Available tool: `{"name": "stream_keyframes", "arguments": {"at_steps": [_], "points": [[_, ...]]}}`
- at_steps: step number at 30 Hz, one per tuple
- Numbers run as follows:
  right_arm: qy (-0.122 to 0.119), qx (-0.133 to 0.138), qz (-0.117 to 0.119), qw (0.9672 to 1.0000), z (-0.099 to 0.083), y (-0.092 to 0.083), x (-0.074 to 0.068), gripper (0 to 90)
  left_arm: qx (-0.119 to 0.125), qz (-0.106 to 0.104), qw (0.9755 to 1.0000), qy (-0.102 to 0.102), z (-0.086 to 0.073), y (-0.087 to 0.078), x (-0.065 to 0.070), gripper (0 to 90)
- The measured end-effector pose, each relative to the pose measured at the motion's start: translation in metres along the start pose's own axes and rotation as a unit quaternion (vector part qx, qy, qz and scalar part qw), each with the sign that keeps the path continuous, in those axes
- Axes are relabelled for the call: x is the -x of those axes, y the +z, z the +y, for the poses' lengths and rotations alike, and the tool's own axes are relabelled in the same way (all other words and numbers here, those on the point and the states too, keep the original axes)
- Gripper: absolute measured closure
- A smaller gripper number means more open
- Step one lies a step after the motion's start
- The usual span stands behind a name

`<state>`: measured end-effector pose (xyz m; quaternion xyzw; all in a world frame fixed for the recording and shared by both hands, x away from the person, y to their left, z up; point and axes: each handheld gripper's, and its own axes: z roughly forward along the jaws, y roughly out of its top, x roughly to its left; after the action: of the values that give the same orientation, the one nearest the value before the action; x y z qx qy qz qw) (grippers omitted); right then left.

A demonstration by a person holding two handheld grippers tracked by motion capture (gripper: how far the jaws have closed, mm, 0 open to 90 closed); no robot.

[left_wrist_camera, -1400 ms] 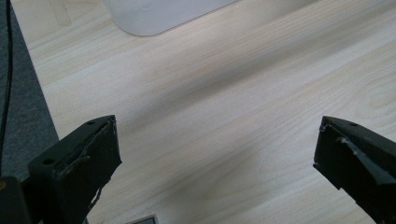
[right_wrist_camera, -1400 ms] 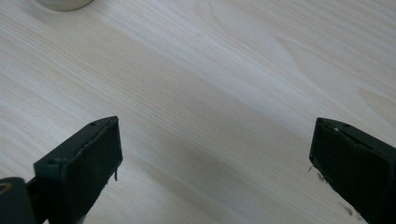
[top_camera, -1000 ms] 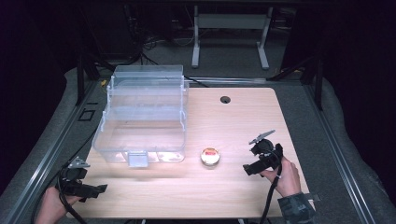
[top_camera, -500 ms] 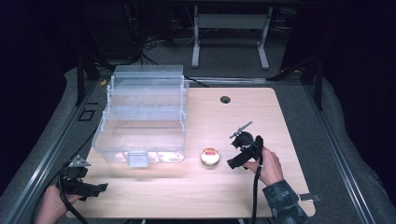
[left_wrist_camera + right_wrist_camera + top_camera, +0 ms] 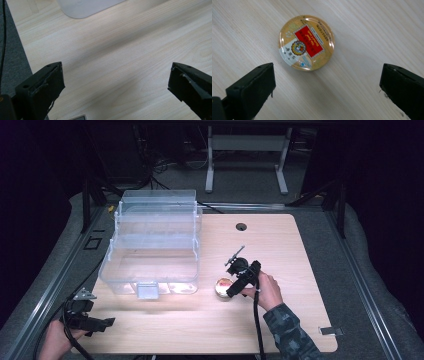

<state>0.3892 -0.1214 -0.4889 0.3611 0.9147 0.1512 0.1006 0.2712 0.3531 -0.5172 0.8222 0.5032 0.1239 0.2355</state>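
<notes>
A small round tin (image 5: 306, 42) lies flat on the wooden table (image 5: 300, 270), just off the front right corner of the clear plastic bin (image 5: 152, 245). Its glossy gold lid carries a red label with fine print, a round emblem and a white patch. The right gripper (image 5: 231, 292) hangs right over the tin, jaws spread wide and not touching it. The left gripper (image 5: 107, 322) sits well in front of the bin's left corner, near the table's front edge, jaws likewise spread over bare wood. The bin is a tiered, see-through box; it looks empty, though glare blurs its floor. Behind the bin, dark floor, cables and a metal stand (image 5: 247, 150).
</notes>
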Motion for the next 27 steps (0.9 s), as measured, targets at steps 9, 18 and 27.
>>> {"name": "stream_keyframes", "arguments": {"at_steps": [9, 18, 27], "points": [[-0.023, -0.023, 0.013, 0.9994, 0.021, 0.024, -0.01, 0.0, -0.001, -0.004, 1.0, 0.0, -0.001, 0.002, 0.0, 0.4], [-0.037, -0.046, 0.02, 0.9981, 0.032, 0.042, -0.017, 8.0, -0.002, -0.002, 1.0, -0.002, -0.002, 0.001, -0.002, 0.5], [-0.05, -0.073, 0.003, 0.9961, 0.037, 0.051, -0.022, 16.9, -0.006, -0.005, 1.0, -0.002, -0.003, 0.001, -0.002, 0.5]]}}
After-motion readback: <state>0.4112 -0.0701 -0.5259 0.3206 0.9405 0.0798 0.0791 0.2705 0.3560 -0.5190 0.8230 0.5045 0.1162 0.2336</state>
